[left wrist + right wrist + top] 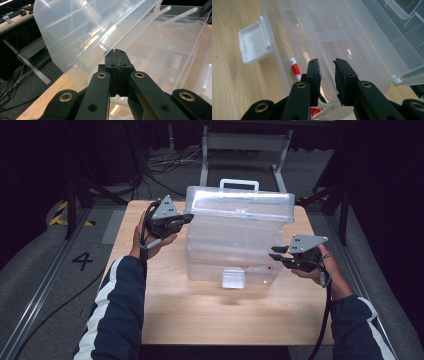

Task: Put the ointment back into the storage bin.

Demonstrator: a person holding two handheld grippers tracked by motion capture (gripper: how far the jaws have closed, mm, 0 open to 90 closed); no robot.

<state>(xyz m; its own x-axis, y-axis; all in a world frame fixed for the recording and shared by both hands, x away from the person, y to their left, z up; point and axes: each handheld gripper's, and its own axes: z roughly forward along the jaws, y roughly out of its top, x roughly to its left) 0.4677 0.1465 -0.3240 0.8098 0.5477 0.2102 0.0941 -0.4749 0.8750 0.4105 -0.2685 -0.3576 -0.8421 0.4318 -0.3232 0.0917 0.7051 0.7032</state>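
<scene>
On the far half of the wooden table (165, 320), close to its far edge, sits a clear plastic organiser box (235, 245) with its lid (240, 202) swung partway up and stepped trays fanned out beneath. It looks light and thin-walled, stiff enough to hold shape yet likely to flex and slip under hard pads, so I'd judge the firm rims and the lid's edge the best holds, not the flat panels. A white latch (233, 279) hangs open at the near wall, and something red and white (295, 69) lies inside. At the box's left end, the left gripper (179, 218) has its jaws shut on the lid's edge. At the right end, the right gripper (276, 256) straddles a tray rim (329, 85), its jaws not yet pressing.
</scene>
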